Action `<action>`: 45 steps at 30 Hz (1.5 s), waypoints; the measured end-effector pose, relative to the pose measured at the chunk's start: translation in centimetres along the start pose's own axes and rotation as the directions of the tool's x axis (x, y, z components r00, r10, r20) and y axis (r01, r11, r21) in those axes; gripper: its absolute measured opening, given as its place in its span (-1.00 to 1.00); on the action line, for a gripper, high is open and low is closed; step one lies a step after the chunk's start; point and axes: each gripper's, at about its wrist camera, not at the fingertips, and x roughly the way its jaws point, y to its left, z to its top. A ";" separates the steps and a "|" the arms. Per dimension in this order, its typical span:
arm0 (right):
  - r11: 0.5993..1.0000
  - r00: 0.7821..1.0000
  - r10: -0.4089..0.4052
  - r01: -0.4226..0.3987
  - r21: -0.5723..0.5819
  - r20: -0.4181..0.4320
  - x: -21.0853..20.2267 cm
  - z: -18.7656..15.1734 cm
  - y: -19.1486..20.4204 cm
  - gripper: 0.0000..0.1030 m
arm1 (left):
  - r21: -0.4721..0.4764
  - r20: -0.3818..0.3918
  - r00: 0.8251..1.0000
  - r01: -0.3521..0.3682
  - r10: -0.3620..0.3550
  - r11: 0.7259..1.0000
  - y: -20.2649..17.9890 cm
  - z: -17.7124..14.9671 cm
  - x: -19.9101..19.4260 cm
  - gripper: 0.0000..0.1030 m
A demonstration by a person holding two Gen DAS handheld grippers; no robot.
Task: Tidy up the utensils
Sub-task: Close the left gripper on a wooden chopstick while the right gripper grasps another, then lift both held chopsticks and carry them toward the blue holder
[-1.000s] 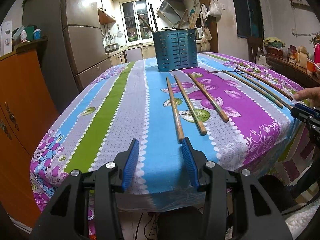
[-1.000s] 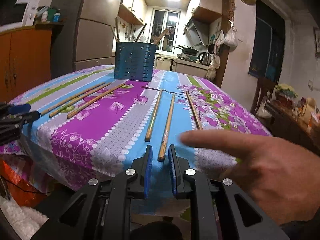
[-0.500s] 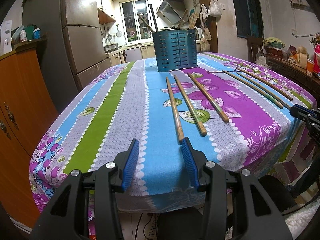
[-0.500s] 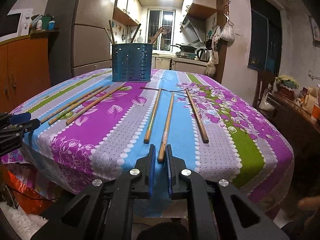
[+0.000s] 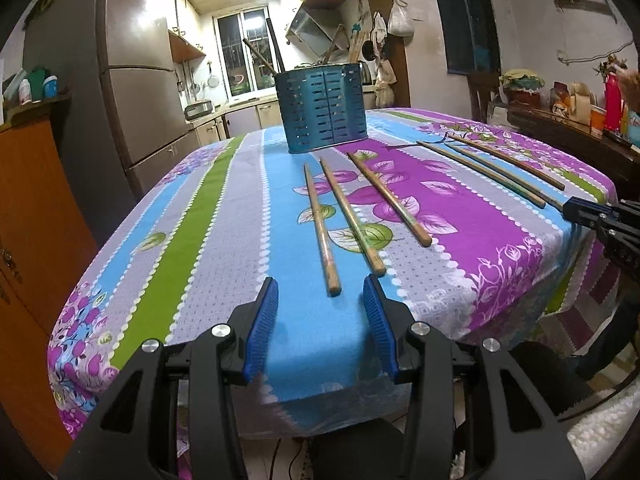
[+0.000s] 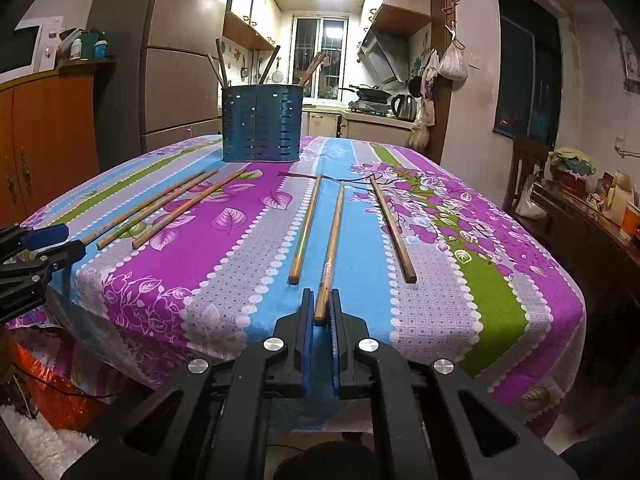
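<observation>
A blue slotted utensil holder (image 5: 324, 106) stands at the far end of the table with several sticks in it; it also shows in the right wrist view (image 6: 261, 124). Three wooden chopsticks (image 5: 348, 216) lie ahead of my open, empty left gripper (image 5: 320, 312), the nearest end just between its fingertips' line. Three more chopsticks lie on the right side (image 5: 496, 168). My right gripper (image 6: 320, 312) is shut on the near end of the middle chopstick (image 6: 332, 240), which rests on the cloth between two others (image 6: 306, 224) (image 6: 392, 228).
The table has a striped floral cloth (image 5: 208, 216) hanging over its near edge. An orange cabinet (image 5: 28, 208) and a fridge (image 5: 144, 92) stand left. A dark sideboard with clutter (image 6: 592, 216) stands right. The left gripper shows at the left edge of the right wrist view (image 6: 44, 244).
The right gripper's jaws have narrowed onto the middle chopstick's end. The person's hand has left the right wrist view. The left gripper has edged forward toward its chopsticks.
</observation>
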 end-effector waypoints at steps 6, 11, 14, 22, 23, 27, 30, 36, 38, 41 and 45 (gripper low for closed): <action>1.000 1.000 -0.001 0.001 -0.004 -0.002 -0.1 0.0 -0.1 -0.84 | 0.012 0.009 0.999 0.030 -0.031 0.999 0.2 0.1 0.7 -0.65; 1.000 1.000 -0.006 0.006 -0.007 -0.004 -0.1 -0.1 0.0 -0.84 | 0.036 0.033 0.998 0.048 -0.049 0.998 -0.2 -0.1 0.7 -0.86; 1.000 1.000 -0.008 0.008 -0.007 -0.005 -0.1 -0.1 0.0 -0.84 | 0.011 0.037 0.997 0.074 -0.074 0.997 0.2 -0.2 0.7 -0.86; 1.000 1.000 -0.011 0.011 -0.006 -0.010 -0.3 0.0 -0.1 -0.86 | -0.006 0.046 0.996 0.081 -0.080 0.997 0.5 0.1 -0.2 -0.89; 1.000 1.000 -0.011 0.011 -0.002 -0.011 -0.4 0.1 -0.2 -0.86 | -0.015 0.057 0.995 0.082 -0.081 0.997 0.7 0.3 -0.7 -0.90; 1.000 1.000 -0.015 0.015 0.002 0.000 -0.8 0.5 -0.6 -0.86 | -0.054 0.084 0.994 0.074 -0.070 0.996 1.6 1.1 -1.8 -0.90; 1.000 1.000 -0.022 0.022 -0.006 0.018 -1.4 1.0 -0.7 -0.86 | -0.088 0.096 0.994 0.062 -0.053 0.994 2.4 1.5 -2.4 -0.90; 1.000 0.998 -0.022 0.023 -0.011 0.051 -2.6 2.7 -1.2 -0.86 | -0.147 0.116 0.991 0.081 -0.064 0.986 3.6 3.0 -4.0 -0.90; 1.000 0.997 -0.025 0.026 -0.017 0.069 -3.1 3.4 -1.3 -0.86 | -0.160 0.132 0.988 0.095 -0.074 0.983 3.9 3.7 -4.7 -0.90; 0.999 0.995 -0.023 0.025 -0.021 0.092 -3.9 4.5 -1.6 -0.86 | -0.171 0.161 0.984 0.103 -0.075 0.980 4.1 4.7 -5.6 -0.90; 1.000 0.991 -0.012 0.016 -0.026 0.130 -5.2 6.4 -2.1 -0.86 | -0.182 0.195 0.978 0.112 -0.076 0.977 4.7 6.5 -6.7 -0.90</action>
